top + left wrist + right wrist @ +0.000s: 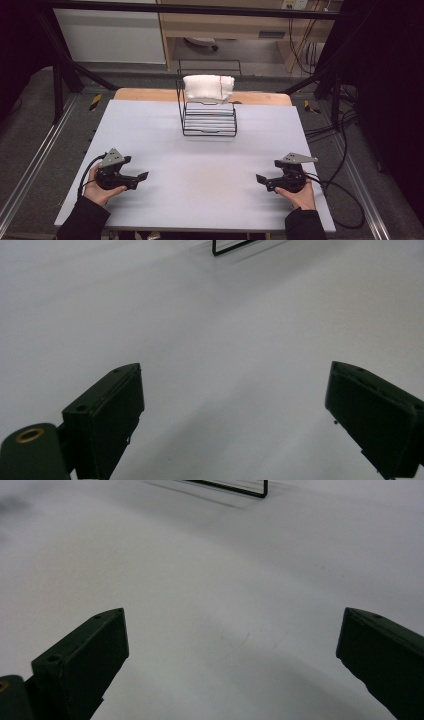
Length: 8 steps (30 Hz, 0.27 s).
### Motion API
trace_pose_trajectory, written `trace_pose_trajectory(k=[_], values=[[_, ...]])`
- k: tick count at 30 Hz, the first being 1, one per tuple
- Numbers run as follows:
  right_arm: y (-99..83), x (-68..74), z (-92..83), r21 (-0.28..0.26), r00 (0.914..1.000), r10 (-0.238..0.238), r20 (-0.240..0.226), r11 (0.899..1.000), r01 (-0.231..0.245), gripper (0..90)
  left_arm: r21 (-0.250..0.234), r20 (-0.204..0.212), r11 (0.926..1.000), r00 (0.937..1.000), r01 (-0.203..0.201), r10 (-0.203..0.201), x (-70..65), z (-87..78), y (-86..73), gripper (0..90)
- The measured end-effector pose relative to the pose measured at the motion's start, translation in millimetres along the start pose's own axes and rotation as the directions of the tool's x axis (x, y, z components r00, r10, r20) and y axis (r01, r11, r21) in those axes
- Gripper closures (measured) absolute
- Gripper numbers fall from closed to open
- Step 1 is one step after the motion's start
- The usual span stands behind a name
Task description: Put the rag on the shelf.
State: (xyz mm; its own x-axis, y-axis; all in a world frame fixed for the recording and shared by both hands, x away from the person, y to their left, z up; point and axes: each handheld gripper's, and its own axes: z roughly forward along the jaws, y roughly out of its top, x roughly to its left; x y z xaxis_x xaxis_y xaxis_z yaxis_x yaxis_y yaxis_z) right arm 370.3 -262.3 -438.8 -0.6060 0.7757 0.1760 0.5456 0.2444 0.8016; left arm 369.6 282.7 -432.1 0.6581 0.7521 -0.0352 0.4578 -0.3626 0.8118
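A black wire rack (pixel 209 117) stands at the far middle of the white table (pixel 200 165), and a folded white towel (pixel 208 88) rests on its upper rear bar. My left gripper (pixel 142 177) lies low at the near left, held by a hand, jaws pointing right and wide apart with nothing between them. My right gripper (pixel 261 178) sits at the near right, jaws pointing left, likewise open and empty. In the left gripper view my left gripper (pixel 235 405) faces bare table, with a corner of the rack (pixel 230 247) at the top. The right gripper view has my right gripper (pixel 232 655) and a rack edge (pixel 245 490).
Cables (pixel 340 190) trail off the right side of the table. A wooden strip (pixel 145 94) edges the table's far side. Black frame bars (pixel 65 55) and dark curtains surround the bench. The tabletop between the grippers and the rack is bare.
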Motion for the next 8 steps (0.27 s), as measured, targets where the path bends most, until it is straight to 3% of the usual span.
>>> trace_pose_trajectory(k=[8], values=[[-3.2, 0.7, 0.3, 0.013, 1.0000, -0.006, -0.004, 1.000, 0.006, 0.7, 0.001, -0.007, 1.0000, 1.0000, 0.006, -0.006, 2.9, -1.6, -4.5, 8.9]])
